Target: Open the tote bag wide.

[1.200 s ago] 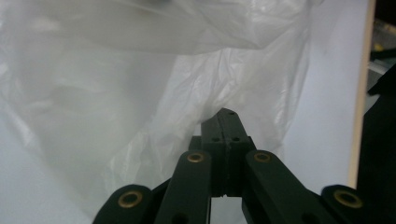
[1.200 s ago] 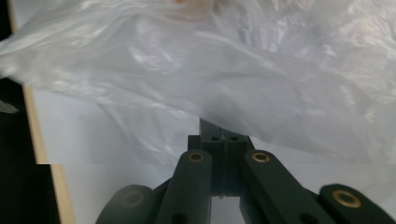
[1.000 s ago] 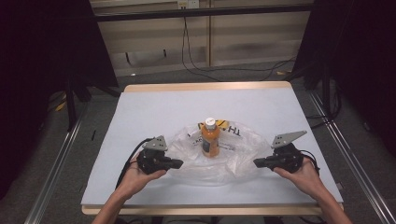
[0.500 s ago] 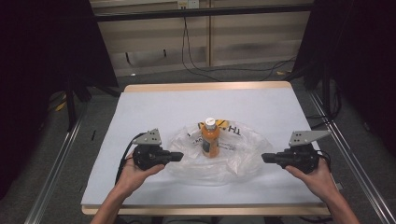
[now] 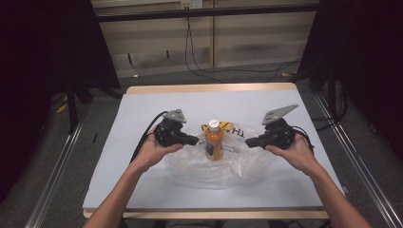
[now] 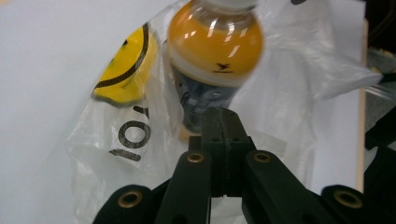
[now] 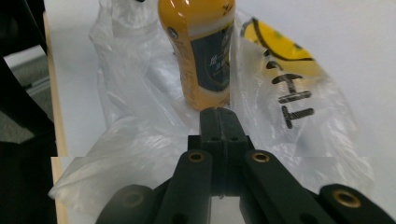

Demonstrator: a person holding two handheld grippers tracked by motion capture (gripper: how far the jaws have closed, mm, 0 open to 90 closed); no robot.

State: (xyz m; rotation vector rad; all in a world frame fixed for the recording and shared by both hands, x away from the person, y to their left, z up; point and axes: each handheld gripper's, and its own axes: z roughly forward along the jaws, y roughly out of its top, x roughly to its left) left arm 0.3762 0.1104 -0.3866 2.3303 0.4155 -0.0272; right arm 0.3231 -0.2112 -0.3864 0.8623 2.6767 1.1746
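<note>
An orange drink bottle (image 5: 214, 140) with a white cap stands upright on a clear plastic bag (image 5: 237, 166) printed with a yellow smiley and black letters, in the middle of the table. My left gripper (image 5: 195, 141) is just left of the bottle and points at it, jaws shut and empty. My right gripper (image 5: 248, 142) points at it from the right, also shut. In the left gripper view the bottle (image 6: 215, 51) rises right behind the shut gripper tip (image 6: 219, 114), with the bag (image 6: 126, 140) beside it. In the right gripper view the bottle (image 7: 201, 51) stands just beyond the gripper tip (image 7: 218, 112), over the bag (image 7: 140, 140).
A white mat covers the table (image 5: 142, 109), which has a wooden rim. Metal rails run along the floor on both sides, and cables lie on the floor behind the table. Dark curtains hang left and right.
Both hands have moved inward and away from the person, bringing the gripper tips close to the bottle from either side. The bottle and the bag have stayed put.
</note>
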